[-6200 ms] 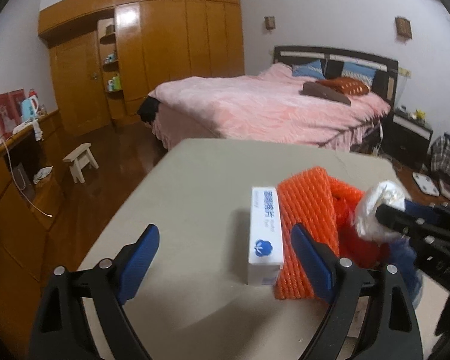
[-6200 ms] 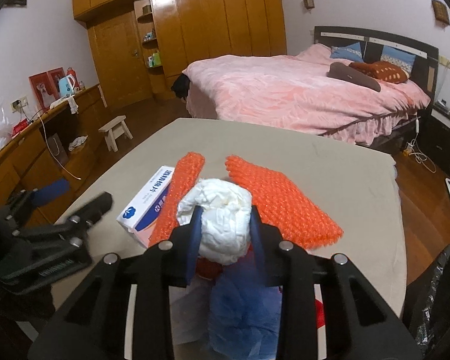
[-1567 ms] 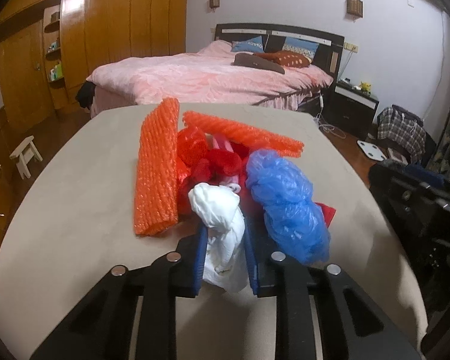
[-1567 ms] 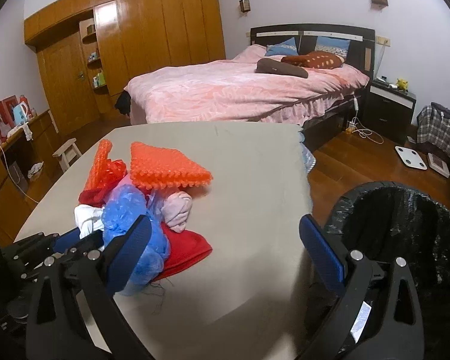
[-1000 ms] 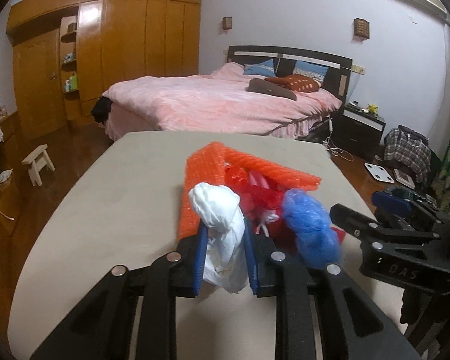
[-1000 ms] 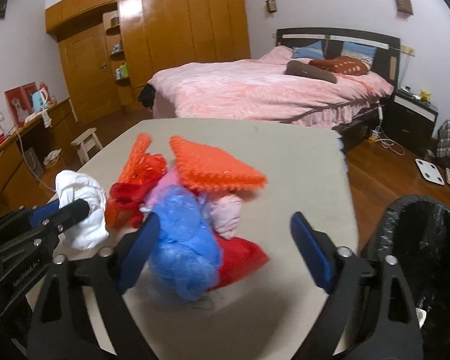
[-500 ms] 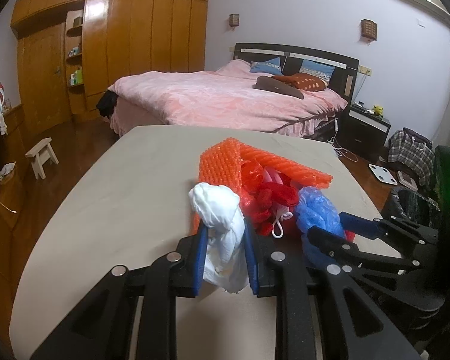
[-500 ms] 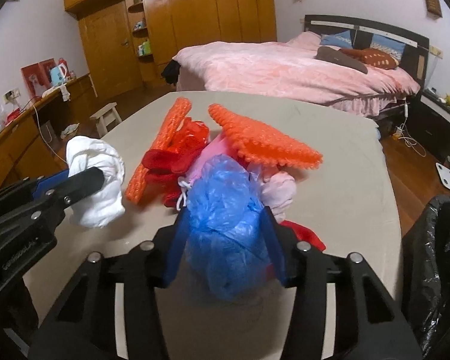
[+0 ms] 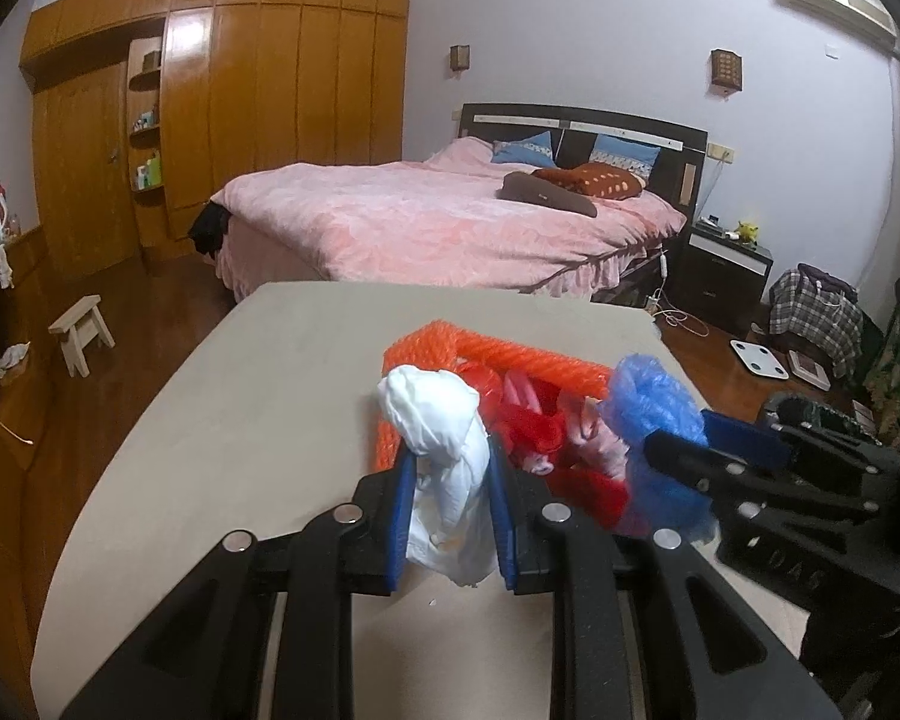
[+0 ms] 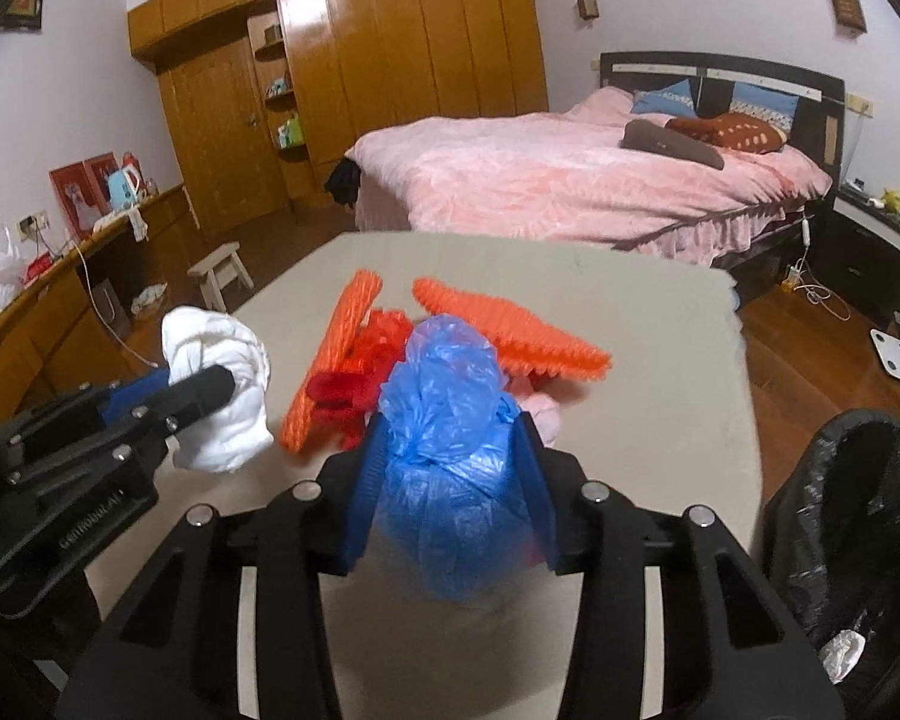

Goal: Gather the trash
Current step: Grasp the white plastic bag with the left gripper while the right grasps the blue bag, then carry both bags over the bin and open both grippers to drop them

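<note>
My left gripper (image 9: 450, 468) is shut on a crumpled white bag (image 9: 444, 456), held above the beige table (image 9: 258, 396); it also shows in the right wrist view (image 10: 219, 390). My right gripper (image 10: 453, 450) is shut on a crumpled blue plastic bag (image 10: 450, 420), seen in the left wrist view (image 9: 660, 414) just right of the white bag. Behind both lie orange foam nets (image 10: 510, 327), red plastic (image 10: 360, 372) and a pink wad (image 10: 543, 414) on the table.
A bin lined with a black bag (image 10: 858, 516) stands by the table's right edge, with a white scrap inside. Beyond the table are a pink bed (image 10: 570, 180), a small stool (image 10: 219, 273), a wooden wardrobe and a nightstand (image 9: 723, 267).
My right gripper has closed on the blue bag and lifted it slightly off the pile. My left gripper keeps its hold on the white bag and has shifted a little.
</note>
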`<state>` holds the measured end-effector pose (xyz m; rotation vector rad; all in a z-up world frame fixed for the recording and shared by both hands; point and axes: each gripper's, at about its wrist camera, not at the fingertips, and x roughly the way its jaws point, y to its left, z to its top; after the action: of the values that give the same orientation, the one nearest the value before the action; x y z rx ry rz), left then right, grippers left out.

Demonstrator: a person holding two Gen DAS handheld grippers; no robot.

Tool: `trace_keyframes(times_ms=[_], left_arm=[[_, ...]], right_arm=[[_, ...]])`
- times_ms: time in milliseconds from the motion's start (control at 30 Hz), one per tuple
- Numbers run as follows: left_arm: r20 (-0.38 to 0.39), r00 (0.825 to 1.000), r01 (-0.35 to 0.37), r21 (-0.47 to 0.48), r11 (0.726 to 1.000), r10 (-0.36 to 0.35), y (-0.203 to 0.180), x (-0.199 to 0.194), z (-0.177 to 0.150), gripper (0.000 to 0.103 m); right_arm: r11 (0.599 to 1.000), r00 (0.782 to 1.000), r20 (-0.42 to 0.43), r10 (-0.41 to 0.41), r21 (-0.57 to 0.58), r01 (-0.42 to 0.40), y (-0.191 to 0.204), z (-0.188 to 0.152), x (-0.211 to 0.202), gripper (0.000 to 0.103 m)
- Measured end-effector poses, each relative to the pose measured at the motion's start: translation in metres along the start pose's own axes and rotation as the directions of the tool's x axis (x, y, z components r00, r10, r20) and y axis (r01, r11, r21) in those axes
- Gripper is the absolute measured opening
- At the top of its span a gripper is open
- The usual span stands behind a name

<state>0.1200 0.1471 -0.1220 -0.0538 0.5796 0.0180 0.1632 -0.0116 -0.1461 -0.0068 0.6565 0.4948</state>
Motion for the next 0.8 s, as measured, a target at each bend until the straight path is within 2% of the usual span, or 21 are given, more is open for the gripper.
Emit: trace_keyframes(times_ms=[433,800], left_arm=[[0.021,0.999,0.047,0.042,0.998,-0.048,-0.029,-0.01,0.016,0.023],[0.036,0.987,0.155,0.102,0.983,-0.159,-0.084,-0.015,0.033,0.023]], right_arm=[[0.999,0.996,0.081,-0.044,0.031,0.042,-0.027,0.014,-0.05,0.041],[0.985,0.98,0.126,-0.153,0.103,0.14,-0.072,0.008,-0.092,0.041]])
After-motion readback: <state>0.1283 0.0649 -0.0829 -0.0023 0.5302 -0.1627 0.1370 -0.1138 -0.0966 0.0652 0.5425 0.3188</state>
